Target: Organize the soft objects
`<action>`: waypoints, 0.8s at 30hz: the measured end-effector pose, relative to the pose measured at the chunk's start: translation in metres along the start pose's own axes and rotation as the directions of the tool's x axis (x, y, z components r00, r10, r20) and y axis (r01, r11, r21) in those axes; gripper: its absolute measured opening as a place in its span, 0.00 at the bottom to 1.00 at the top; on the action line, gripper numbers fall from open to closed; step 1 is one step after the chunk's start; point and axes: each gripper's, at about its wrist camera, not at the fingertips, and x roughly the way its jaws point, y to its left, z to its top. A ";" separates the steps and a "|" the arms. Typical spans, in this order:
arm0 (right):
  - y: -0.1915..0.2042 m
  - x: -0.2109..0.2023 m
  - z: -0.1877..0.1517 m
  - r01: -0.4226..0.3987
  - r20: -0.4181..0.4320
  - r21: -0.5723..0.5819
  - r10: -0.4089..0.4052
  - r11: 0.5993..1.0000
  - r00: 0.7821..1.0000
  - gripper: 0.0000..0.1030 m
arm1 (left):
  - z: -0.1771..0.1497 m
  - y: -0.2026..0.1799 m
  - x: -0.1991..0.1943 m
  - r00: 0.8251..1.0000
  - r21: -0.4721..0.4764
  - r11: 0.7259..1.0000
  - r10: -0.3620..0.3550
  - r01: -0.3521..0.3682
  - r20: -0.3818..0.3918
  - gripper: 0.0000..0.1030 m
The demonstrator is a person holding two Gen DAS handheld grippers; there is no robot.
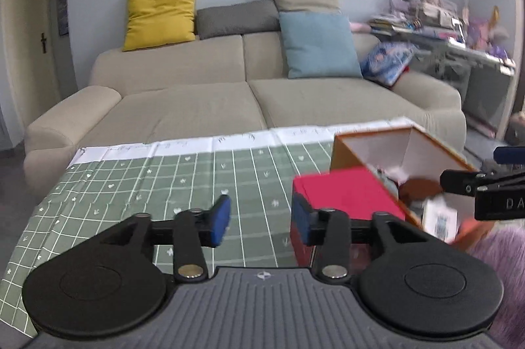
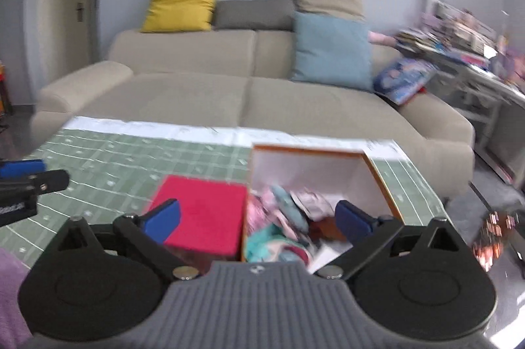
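Left gripper [image 1: 261, 219]: nearest the lens, jaws wide apart, holding nothing, its right blue pad just beside the red box [image 1: 344, 201]. Right gripper [image 2: 259, 219]: jaws wide, holding nothing, poised above the two boxes. Red box: closed, on the green checked tablecloth [image 1: 164, 185], touching the left wall of the open box [image 2: 315, 168]. Open box: orange outside, white inside, near the tabletop's far right corner, holding a jumble of soft cloth items [image 2: 282, 217] in pink, teal and white. Beige sofa [image 2: 197, 93] beyond the far edge, with yellow, grey and blue cushions.
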 end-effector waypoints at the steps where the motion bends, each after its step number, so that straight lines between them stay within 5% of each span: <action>1: -0.001 0.001 -0.007 0.016 -0.003 0.004 -0.016 1.000 1.000 0.96 | -0.005 -0.002 0.002 1.000 0.013 1.000 0.000 0.000 -0.003 0.62; 6: -0.006 0.012 -0.026 0.033 -0.048 0.067 -0.030 0.997 0.998 0.96 | -0.028 0.000 0.003 0.999 0.067 0.997 0.026 -0.023 -0.033 0.76; 24: 0.004 0.029 -0.046 0.027 -0.123 0.033 -0.022 0.999 0.992 0.96 | -0.057 0.008 0.011 0.981 0.047 0.996 0.082 -0.075 -0.177 0.82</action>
